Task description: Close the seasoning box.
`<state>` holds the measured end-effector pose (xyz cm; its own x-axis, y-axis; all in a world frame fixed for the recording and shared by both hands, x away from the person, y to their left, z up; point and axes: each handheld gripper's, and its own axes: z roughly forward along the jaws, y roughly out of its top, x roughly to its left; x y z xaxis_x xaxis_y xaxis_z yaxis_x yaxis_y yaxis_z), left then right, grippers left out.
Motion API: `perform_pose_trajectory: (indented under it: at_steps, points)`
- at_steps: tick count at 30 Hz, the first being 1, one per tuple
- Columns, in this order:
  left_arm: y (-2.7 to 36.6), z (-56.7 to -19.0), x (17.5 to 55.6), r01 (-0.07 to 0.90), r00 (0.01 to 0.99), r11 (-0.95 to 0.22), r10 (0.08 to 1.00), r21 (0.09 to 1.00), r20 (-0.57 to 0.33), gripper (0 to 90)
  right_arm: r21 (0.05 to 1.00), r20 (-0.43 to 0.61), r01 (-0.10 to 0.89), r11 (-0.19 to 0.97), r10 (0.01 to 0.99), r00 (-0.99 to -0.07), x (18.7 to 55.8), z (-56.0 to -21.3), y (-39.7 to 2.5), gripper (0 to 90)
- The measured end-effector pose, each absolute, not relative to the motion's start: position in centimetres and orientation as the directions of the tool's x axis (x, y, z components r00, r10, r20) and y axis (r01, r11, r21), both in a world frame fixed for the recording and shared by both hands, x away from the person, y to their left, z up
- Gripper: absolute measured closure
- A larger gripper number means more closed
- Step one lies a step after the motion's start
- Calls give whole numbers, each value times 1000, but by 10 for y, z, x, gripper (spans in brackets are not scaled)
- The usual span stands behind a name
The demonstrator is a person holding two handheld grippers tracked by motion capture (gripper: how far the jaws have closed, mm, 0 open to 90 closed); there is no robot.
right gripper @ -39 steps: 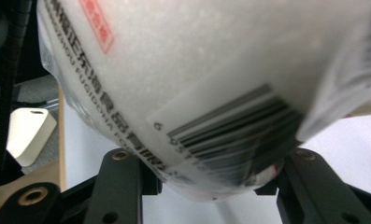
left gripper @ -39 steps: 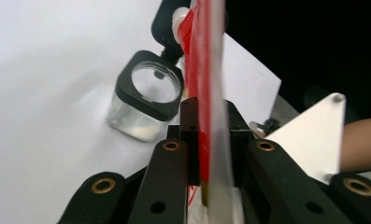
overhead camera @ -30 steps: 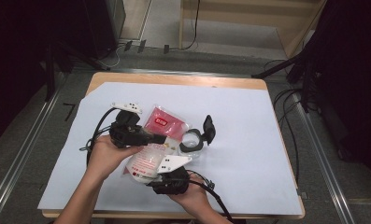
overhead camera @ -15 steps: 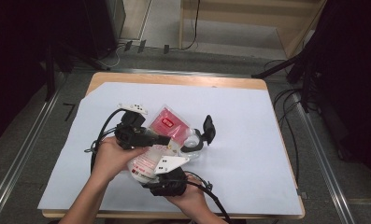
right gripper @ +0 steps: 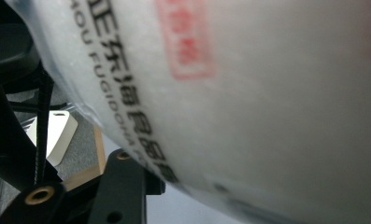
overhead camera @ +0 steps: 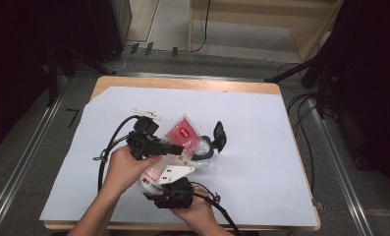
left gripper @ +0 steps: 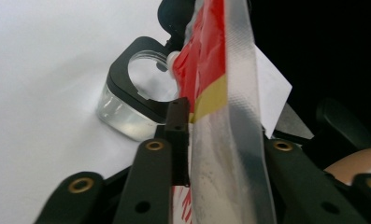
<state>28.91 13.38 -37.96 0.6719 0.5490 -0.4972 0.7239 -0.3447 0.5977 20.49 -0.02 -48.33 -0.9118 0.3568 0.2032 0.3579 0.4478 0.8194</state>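
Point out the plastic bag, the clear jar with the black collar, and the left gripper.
plastic bag (left gripper: 211, 70), left gripper view, on its red printed panel.
clear jar (left gripper: 122, 119), left gripper view, on its transparent side wall.
left gripper (overhead camera: 175, 149), high view, at the tips clamping the bag.

A wooden bench (overhead camera: 109, 81) under a white sheet (overhead camera: 261, 147) fills the frame's middle. Grey floor (overhead camera: 30, 162) with metal rails (overhead camera: 11, 189) flanks it; a pale wooden cabinet (overhead camera: 261, 14) stands upper right, cables (overhead camera: 305, 105) trailing beside.

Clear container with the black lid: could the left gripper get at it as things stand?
Probably not right away. The left gripper is shut on the red-and-clear bag, so its fingers are occupied. The clear container sits close beyond, nothing between them.
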Motion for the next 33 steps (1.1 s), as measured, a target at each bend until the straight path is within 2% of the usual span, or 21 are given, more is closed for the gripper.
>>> perform_pose_trajectory:
  at_steps: [5, 13, 21, 28, 33]
  points:
    - [135, -379, 289, 731, 664, -347, 558, 587, -498, 685, 808, 225, 371, 458, 342, -912, 206, -483, 0, 613]
    - [142, -374, 289, 756, 641, -338, 560, 561, -525, 634, 819, 285, 404, 407, 323, -903, 210, -475, -5, 619]
    - [138, -373, 296, 796, 597, -346, 584, 496, -550, 752, 815, 231, 366, 449, 329, -916, 209, -470, 0, 606]
    - [138, -361, 301, 812, 567, -302, 609, 499, -555, 723, 817, 226, 365, 447, 334, -915, 215, -460, 6, 585]
    - [138, -363, 301, 808, 572, -300, 604, 507, -555, 686, 814, 229, 366, 451, 330, -916, 218, -462, 8, 612]
